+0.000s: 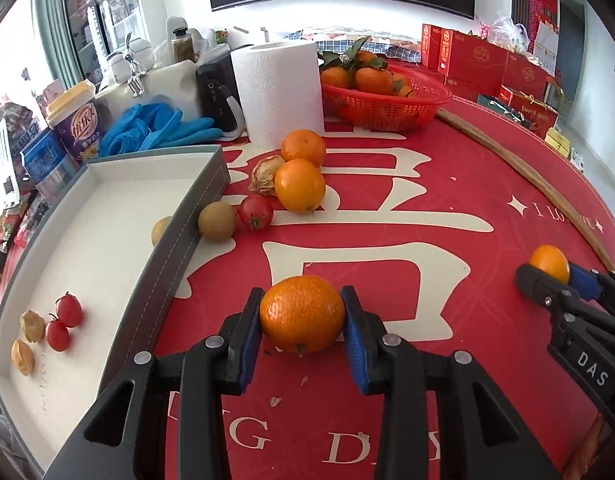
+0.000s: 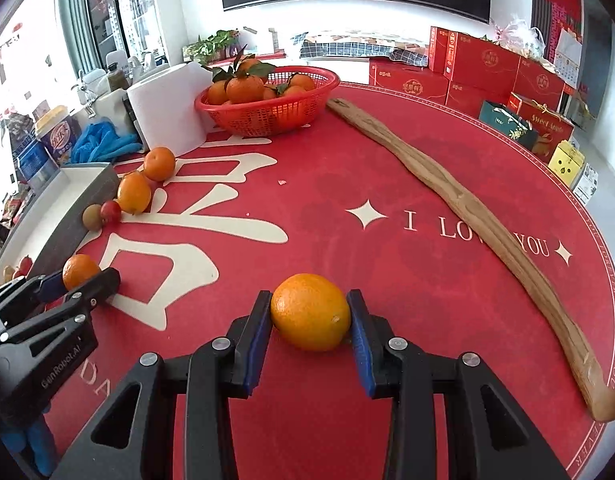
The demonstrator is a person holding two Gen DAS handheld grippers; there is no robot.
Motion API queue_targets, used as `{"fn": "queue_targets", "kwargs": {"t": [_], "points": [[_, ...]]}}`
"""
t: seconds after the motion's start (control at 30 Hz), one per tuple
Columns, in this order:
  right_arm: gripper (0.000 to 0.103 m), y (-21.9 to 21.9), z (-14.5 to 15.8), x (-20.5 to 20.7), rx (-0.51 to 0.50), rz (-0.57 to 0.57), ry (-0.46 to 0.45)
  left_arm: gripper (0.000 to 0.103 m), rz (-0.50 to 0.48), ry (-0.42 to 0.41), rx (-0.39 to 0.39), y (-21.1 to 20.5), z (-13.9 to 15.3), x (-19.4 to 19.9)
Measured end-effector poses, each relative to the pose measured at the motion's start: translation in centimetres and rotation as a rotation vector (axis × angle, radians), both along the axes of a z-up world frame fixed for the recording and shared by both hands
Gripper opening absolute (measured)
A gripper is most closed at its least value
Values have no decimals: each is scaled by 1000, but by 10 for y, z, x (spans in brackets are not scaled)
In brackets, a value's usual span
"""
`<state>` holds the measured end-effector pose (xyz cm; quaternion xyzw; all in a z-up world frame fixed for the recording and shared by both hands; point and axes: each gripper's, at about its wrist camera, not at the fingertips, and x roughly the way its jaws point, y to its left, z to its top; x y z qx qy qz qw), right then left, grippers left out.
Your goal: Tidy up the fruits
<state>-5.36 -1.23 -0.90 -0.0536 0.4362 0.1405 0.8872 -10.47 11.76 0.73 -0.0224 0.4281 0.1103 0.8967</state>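
Left gripper (image 1: 302, 320) is clamped on a mandarin (image 1: 302, 319), both blue pads (image 1: 247, 328) pressing its sides just above the red tablecloth (image 1: 427, 208). Right gripper (image 2: 310, 314) is likewise clamped on a smooth orange (image 2: 310, 312), held toward the cloth's near edge. Grey tray (image 1: 179, 236) lies along the cloth's left edge; it holds two cherry tomatoes (image 1: 63, 322) and several tan fruits near its front end. Just outside the tray's right wall sit a brown round fruit (image 1: 217, 221), a tomato (image 1: 255, 212) and two oranges (image 1: 300, 184). Red basket (image 2: 267, 114) of leafy mandarins stands at the far edge, beside a paper roll (image 1: 277, 92).
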Motion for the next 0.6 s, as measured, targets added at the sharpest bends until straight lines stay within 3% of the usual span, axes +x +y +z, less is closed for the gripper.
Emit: {"fn": "queue_targets", "kwargs": {"t": [0.6], "points": [[39,2,0,0,-15,1,-2,41,-1,-1,-17,3,0,1]]}}
